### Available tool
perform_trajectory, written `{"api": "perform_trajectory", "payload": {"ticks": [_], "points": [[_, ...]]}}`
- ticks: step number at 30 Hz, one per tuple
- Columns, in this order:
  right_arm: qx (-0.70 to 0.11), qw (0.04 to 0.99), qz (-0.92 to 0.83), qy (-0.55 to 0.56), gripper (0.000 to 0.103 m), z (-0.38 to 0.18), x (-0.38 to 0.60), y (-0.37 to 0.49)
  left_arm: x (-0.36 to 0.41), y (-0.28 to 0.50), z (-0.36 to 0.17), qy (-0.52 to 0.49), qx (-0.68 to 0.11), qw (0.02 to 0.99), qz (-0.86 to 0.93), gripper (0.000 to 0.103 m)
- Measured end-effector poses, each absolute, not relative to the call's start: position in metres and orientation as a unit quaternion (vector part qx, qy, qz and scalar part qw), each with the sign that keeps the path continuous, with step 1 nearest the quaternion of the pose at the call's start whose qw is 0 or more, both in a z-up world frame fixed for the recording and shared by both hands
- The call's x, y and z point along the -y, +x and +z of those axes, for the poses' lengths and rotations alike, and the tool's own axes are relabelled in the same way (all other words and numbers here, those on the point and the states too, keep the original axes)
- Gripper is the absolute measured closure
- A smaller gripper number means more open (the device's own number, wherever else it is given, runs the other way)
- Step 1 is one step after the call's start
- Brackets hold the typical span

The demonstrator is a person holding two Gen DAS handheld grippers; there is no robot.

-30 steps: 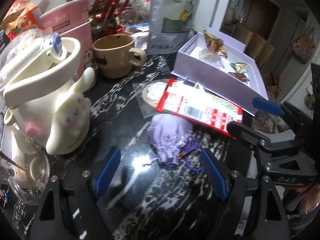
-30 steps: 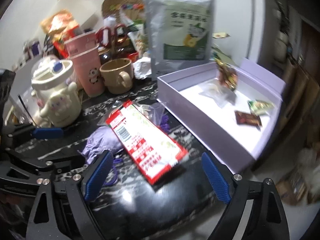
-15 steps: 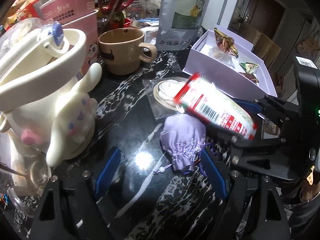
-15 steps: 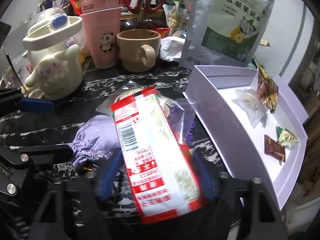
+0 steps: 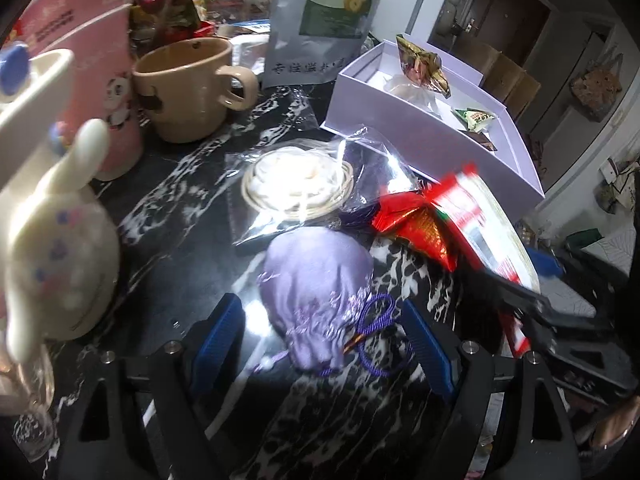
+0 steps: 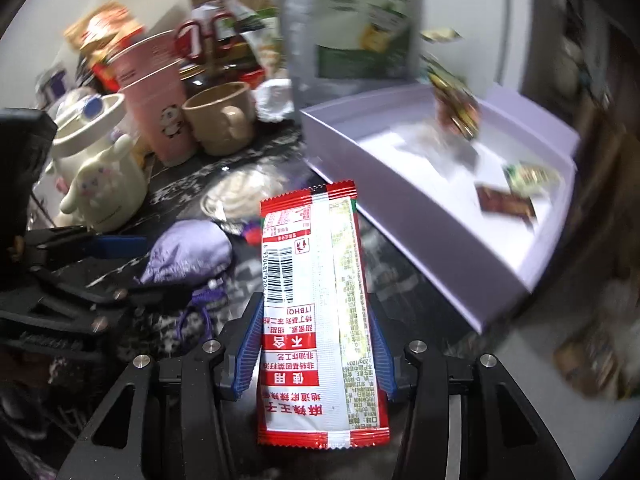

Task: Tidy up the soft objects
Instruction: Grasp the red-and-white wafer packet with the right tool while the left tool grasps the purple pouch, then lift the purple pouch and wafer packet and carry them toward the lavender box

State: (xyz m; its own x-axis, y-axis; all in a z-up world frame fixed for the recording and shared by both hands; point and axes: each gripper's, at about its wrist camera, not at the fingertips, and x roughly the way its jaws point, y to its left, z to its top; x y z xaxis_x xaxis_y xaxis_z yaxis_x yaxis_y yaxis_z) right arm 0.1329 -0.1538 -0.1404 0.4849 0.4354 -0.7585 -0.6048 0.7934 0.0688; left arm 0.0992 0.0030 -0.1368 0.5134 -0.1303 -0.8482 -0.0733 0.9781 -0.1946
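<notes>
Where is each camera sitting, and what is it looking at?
Left wrist: sits on the left tongs, looking along their open blue fingers at the purple pouch on the black table.
Right wrist: sits on the right tongs, looking along fingers shut on the red snack packet, toward the lavender box.
Both see the pouch, packet, box, tan mug and each other's tongs.

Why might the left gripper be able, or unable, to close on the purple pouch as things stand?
Probably able. The left gripper is open, and the purple pouch lies on the table between its fingers with nothing over it. The red snack packet, held in the right gripper, is off to the side.
</notes>
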Motion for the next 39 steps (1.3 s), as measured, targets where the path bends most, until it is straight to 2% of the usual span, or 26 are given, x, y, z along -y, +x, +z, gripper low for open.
{"api": "perform_trajectory", "payload": {"ticks": [4, 6, 8, 13, 39], "points": [[-0.423, 0.857, 0.286, -0.068, 0.055, -0.145, 0.173, 0.129, -0.001, 0.108, -0.143, -0.096, -0.489, 0.867, -0.010, 0.023], [-0.425, 0.861, 0.275, -0.057, 0.055, -0.145, 0.180, 0.127, 0.001, 0.110, -0.143, -0.088, -0.484, 0.870, -0.007, 0.031], [-0.425, 0.863, 0.267, -0.051, 0.055, -0.145, 0.185, 0.126, 0.004, 0.110, -0.143, -0.071, -0.481, 0.874, 0.003, 0.045], [-0.427, 0.863, 0.268, -0.042, 0.055, -0.145, 0.188, 0.120, 0.000, 0.102, -0.141, -0.109, -0.476, 0.873, -0.003, 0.053], [-0.407, 0.861, 0.303, -0.015, 0.055, -0.140, 0.187, 0.056, 0.028, 0.021, -0.093, -0.100, -0.421, 0.902, -0.004, 0.053]]}}
